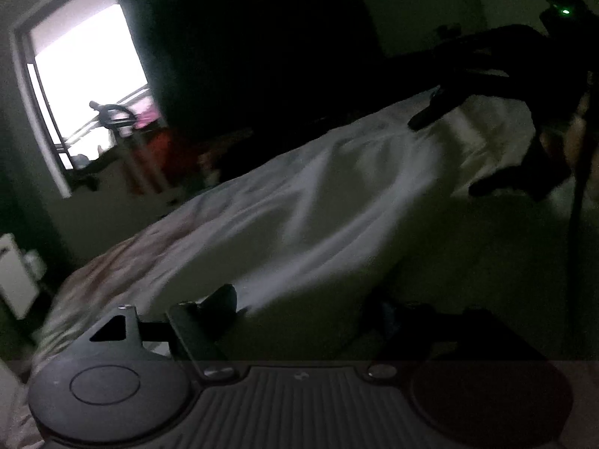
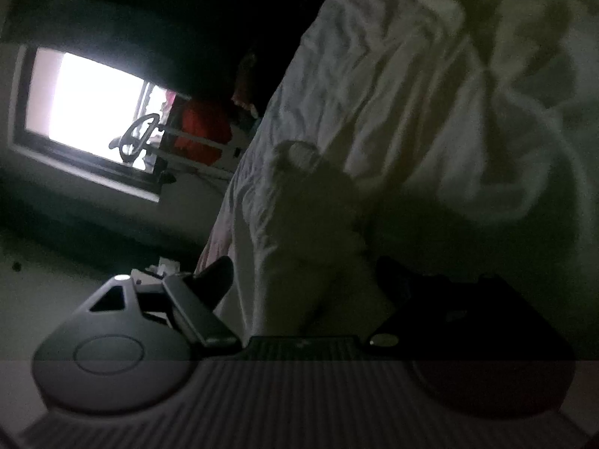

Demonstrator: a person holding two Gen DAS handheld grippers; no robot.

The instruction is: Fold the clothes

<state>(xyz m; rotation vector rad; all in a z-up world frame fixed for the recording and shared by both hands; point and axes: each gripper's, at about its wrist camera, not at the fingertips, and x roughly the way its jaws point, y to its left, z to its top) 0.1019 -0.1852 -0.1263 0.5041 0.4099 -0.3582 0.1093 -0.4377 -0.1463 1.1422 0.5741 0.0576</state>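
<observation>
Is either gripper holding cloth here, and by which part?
Pale garment runs between the right gripper fingers; grip and part unclear. Left gripper: cannot tell.

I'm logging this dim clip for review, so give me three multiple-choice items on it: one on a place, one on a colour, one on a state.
1. Where is the bright window in the left wrist view?
A. upper left
B. lower right
C. bottom centre

2. What colour is the cloth spread across the bed?
A. red
B. white
C. dark blue

3. How does the right claw stand in its own view?
A. fingers apart with cloth between them
B. shut tight on a hanger
C. out of view

Answers: 1 A, the window glows at upper left. 2 B, the cloth reads white even in the dim light. 3 A, the right claw shows its fingers apart with pale cloth bunched between them; whether it grips is unclear.
</observation>
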